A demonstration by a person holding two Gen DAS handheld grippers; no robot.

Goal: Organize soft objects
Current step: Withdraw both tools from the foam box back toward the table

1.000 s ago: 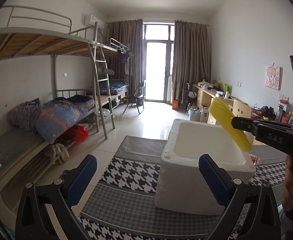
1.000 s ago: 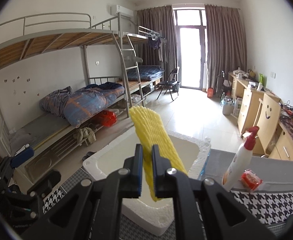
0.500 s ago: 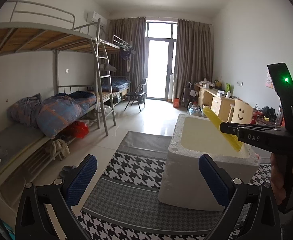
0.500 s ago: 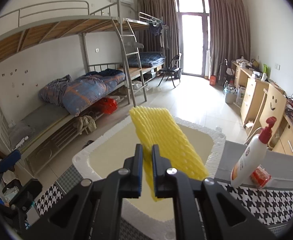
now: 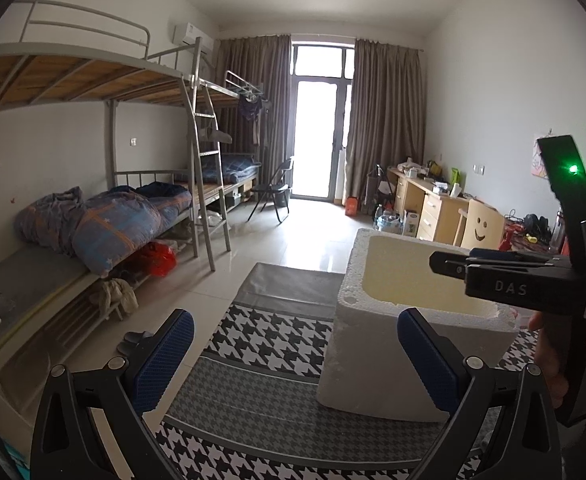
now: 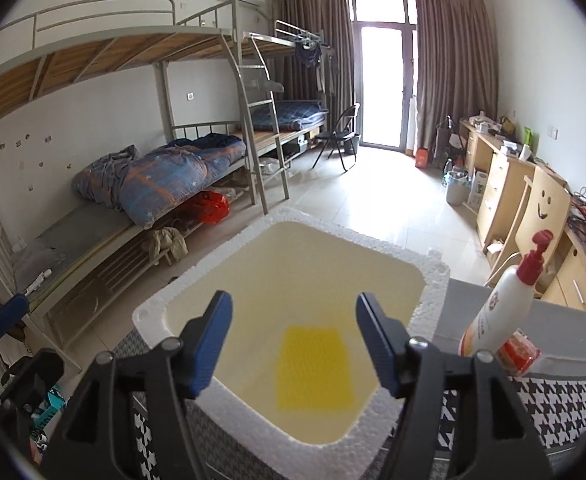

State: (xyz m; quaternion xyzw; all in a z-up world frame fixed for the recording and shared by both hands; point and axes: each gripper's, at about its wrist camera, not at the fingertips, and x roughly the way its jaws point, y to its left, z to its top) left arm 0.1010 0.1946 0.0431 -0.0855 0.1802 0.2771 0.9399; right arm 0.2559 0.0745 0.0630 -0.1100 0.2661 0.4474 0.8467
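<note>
A white foam box (image 6: pixel 285 224) stands on the houndstooth cloth (image 5: pixel 269 344), its top open. Inside it, low down, is the yellow foam net sleeve (image 6: pixel 313 368), blurred and apart from any finger. My right gripper (image 6: pixel 293 344) hangs over the near rim of the box with its jaws opening and nothing between them; in the left wrist view it (image 5: pixel 437 262) reaches over the box (image 5: pixel 377 320) from the right. My left gripper (image 5: pixel 293 360) stands open and empty, to the left of the box and nearer than it.
A white pump bottle with a red cap (image 6: pixel 505 304) and a small red packet (image 6: pixel 517 354) stand just right of the box. Bunk beds (image 5: pixel 93 216) line the left wall, desks (image 5: pixel 433 204) the right. A person's hand (image 5: pixel 561 344) holds the right gripper.
The right gripper's jaws have parted and let go of the yellow sleeve, which has dropped into the foam box. The right gripper has tipped down over the box. The left gripper has stayed open.
</note>
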